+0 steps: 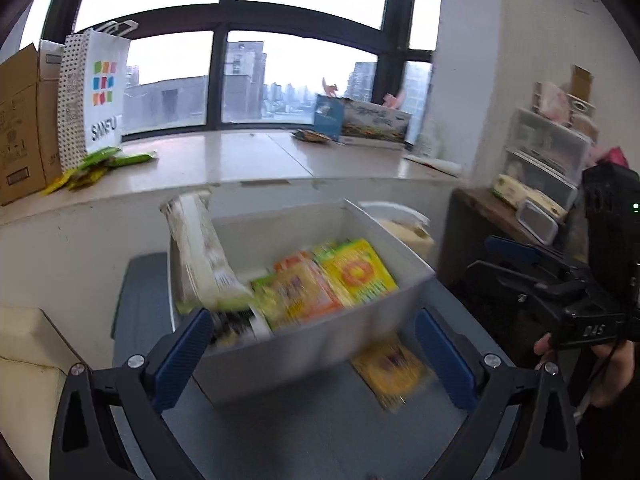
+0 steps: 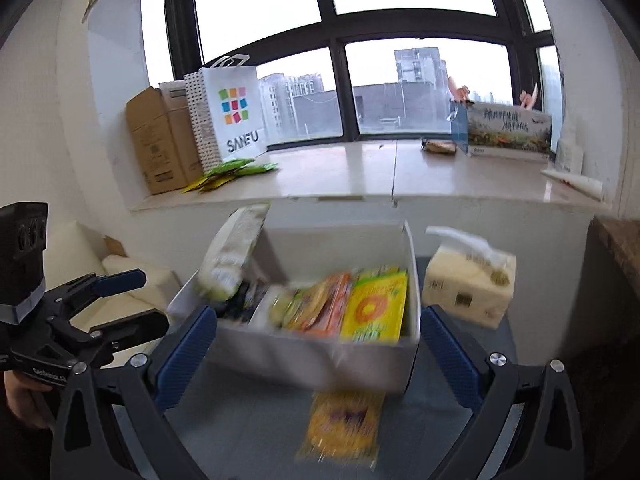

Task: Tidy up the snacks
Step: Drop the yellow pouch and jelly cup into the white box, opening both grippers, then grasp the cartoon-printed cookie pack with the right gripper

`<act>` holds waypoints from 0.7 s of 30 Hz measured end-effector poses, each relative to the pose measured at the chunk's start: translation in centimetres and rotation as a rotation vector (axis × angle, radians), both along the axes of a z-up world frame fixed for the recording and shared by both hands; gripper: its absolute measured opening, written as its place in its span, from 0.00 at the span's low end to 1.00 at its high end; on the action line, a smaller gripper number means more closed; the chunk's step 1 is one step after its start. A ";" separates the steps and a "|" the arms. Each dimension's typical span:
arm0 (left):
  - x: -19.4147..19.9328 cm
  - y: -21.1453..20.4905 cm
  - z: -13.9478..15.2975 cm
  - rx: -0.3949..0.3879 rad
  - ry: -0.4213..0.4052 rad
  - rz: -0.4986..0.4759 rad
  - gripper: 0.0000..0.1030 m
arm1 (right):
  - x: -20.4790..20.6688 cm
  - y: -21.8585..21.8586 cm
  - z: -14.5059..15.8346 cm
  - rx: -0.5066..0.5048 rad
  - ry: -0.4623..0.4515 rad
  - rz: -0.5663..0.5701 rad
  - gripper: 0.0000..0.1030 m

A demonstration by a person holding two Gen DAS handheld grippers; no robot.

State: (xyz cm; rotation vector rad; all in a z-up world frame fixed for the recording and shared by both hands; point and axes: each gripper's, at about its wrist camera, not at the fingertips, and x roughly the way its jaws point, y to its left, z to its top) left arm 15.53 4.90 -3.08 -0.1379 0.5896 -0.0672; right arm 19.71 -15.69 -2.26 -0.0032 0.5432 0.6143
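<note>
A white box [image 1: 304, 344] [image 2: 320, 356] stands on a grey table [image 1: 304, 432] [image 2: 240, 428]. It holds yellow, orange and green snack packets [image 1: 352, 272] [image 2: 376, 304] and a tall pale packet [image 1: 200, 256] [image 2: 234, 256] leaning at its left side. One yellow packet [image 1: 390, 368] [image 2: 344, 424] lies on the table in front of the box. My left gripper [image 1: 316, 356] is open and empty, just short of the box; it also shows in the right wrist view [image 2: 132, 300]. My right gripper [image 2: 320, 356] is open and empty, facing the box; it also shows in the left wrist view [image 1: 508, 256].
A window sill [image 2: 360, 176] behind the table carries cardboard boxes [image 2: 156, 140], a white SANFU bag [image 2: 232, 108], green packets [image 2: 236, 168] and a printed carton [image 2: 508, 132]. A tissue box [image 2: 468, 284] stands right of the white box. Drawers [image 1: 544, 156] stand at the right.
</note>
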 end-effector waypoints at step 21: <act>-9.9 -3.1 -6.1 -0.079 0.134 -0.057 1.00 | -7.3 -1.3 -10.5 -0.133 0.139 -0.013 1.00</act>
